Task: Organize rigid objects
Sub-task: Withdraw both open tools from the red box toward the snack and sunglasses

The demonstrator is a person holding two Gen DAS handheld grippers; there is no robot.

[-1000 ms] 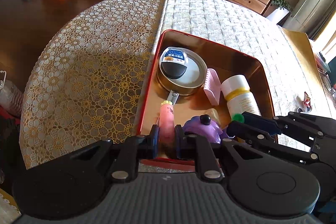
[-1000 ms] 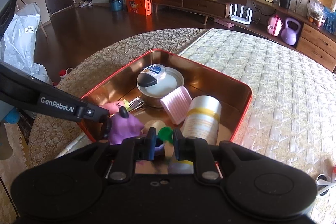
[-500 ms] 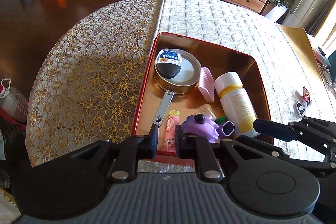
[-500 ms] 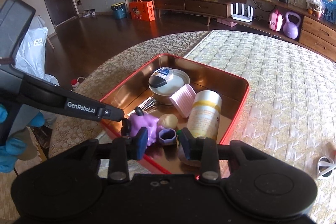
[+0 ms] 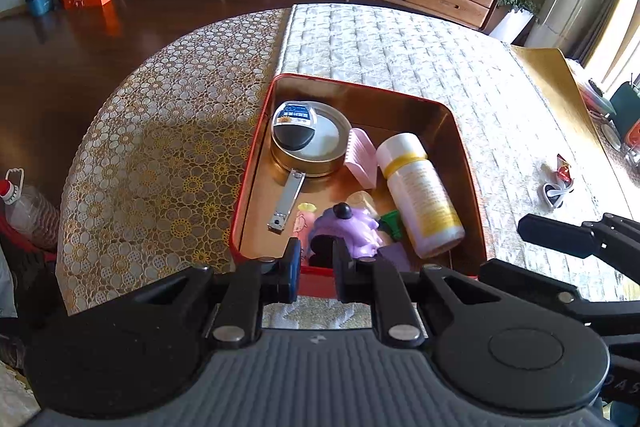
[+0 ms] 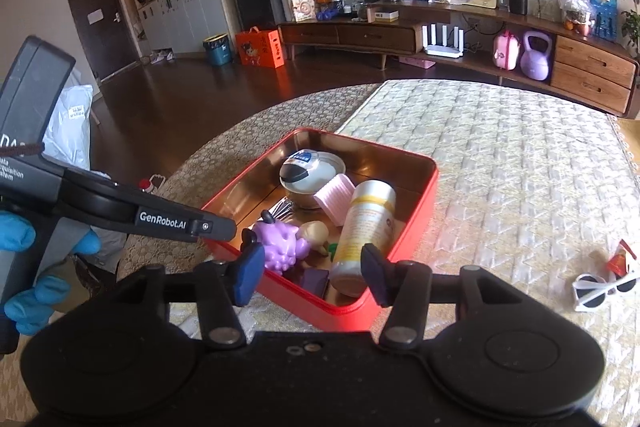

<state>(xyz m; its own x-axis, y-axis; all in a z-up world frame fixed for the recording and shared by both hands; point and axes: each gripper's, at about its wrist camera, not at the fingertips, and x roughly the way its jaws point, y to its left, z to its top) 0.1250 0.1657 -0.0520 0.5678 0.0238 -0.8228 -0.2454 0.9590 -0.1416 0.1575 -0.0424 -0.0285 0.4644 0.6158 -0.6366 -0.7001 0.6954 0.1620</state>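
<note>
Hovering both grippers at the near rim of the red tin (image 5: 256, 163), which sits on the counter (image 5: 160, 155) with everything already in it. Left gripper (image 5: 316, 269): jaws a narrow gap apart, nothing between them, so released. Right gripper (image 6: 312, 273): jaws spread wide, also empty.

Contents, left to right in the left view:
- Nail clipper (image 5: 286, 201), flat on the tin floor. Stiff steel, thin, slippery. I'd pinch across its width near the middle.
- Round tin (image 5: 308, 143) with a black-and-white case (image 5: 294, 125) resting on it. Light, hard, probably slick. Take the case first, by its edges.
- Pink tube (image 5: 302, 221), lying just beside the clipper. Looks light; grip across the body.
- Purple toy (image 5: 348, 229), near rim. Lumpy, likely hollow plastic; the body gives better purchase than the black knob.
- Pink comb (image 5: 362, 159), leaning on the round tin. Stiff, ribbed, easy to hold by its flat faces.
- Green piece (image 5: 390, 221), small, half hidden; can't tell what it is.
- Bottle (image 5: 420, 191), on its side. Smooth cylinder, will roll; I'd clamp across mid-body, weight unknown.

Sunglasses (image 6: 600, 289) lie on the counter, well apart to the right.
</note>
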